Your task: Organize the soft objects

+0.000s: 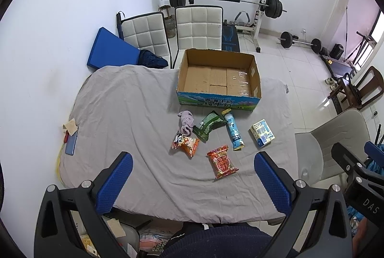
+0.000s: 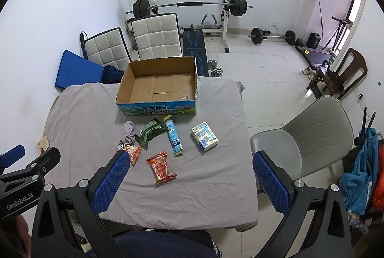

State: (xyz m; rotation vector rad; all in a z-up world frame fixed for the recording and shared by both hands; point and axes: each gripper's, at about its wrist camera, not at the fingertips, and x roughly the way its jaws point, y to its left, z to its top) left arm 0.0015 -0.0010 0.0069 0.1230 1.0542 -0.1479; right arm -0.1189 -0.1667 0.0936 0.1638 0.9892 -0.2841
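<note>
Two tools (image 1: 193, 169) (image 2: 192, 168) (wrists cut off)

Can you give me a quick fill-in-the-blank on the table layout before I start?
1. The cardboard box on the grey cloth holds ____ items.
2. The snack packet nearest both grippers is mainly ____.
3. The left gripper and right gripper both have their jaws ____.
4. The crumpled purple cloth lies left of the ____ packet.

Missing words: no; red; open; green
</note>
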